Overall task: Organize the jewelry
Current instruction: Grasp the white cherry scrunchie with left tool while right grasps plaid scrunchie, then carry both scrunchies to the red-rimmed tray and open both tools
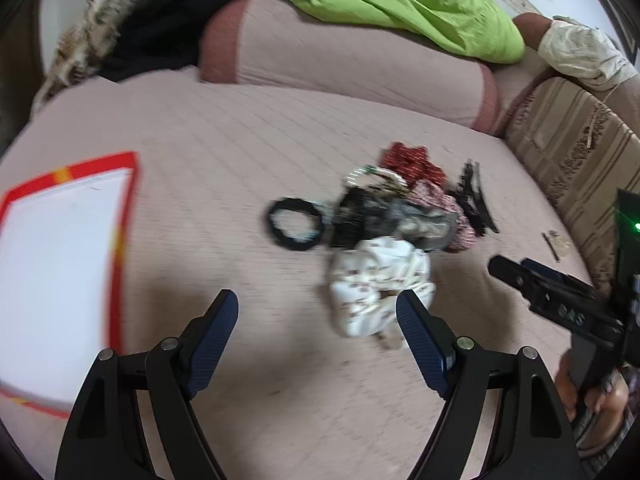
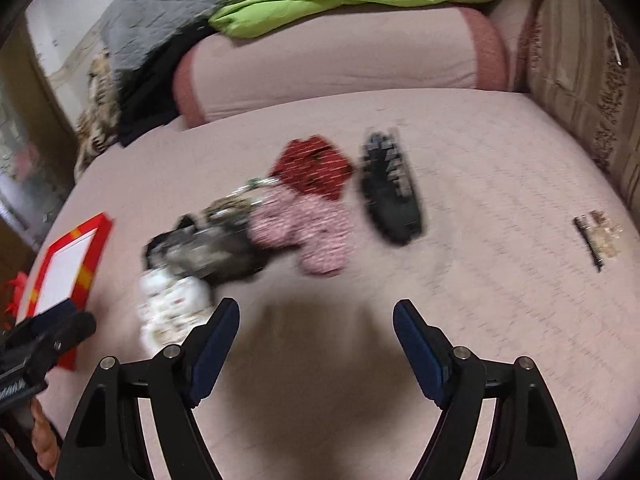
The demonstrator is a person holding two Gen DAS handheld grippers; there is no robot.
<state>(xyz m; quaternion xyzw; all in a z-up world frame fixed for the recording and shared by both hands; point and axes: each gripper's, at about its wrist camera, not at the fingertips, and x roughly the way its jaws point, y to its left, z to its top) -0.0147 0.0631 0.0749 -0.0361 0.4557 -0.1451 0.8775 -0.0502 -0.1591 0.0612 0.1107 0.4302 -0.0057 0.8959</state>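
Both claws, left claw [image 1: 316, 320] and right claw [image 2: 316, 320], hang released and empty above the bed [image 1: 240, 128]. The tangled pile [image 1: 384, 216] lies mid-bed, beyond them; a grab may drag neighbouring pieces along.

Left claw [image 1: 316, 320] and right claw [image 2: 316, 320] both gape wide, angled downward, empty.

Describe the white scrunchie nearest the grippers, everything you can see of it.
The white scrunchie is a puffy ring of gathered, soft-looking fabric, white with small reddish-brown marks. It lies crumpled on the pink bed cover at the near edge of the pile, against the dark grey scrunchie behind it. Motion blur hides finer detail. No fingers touch it.
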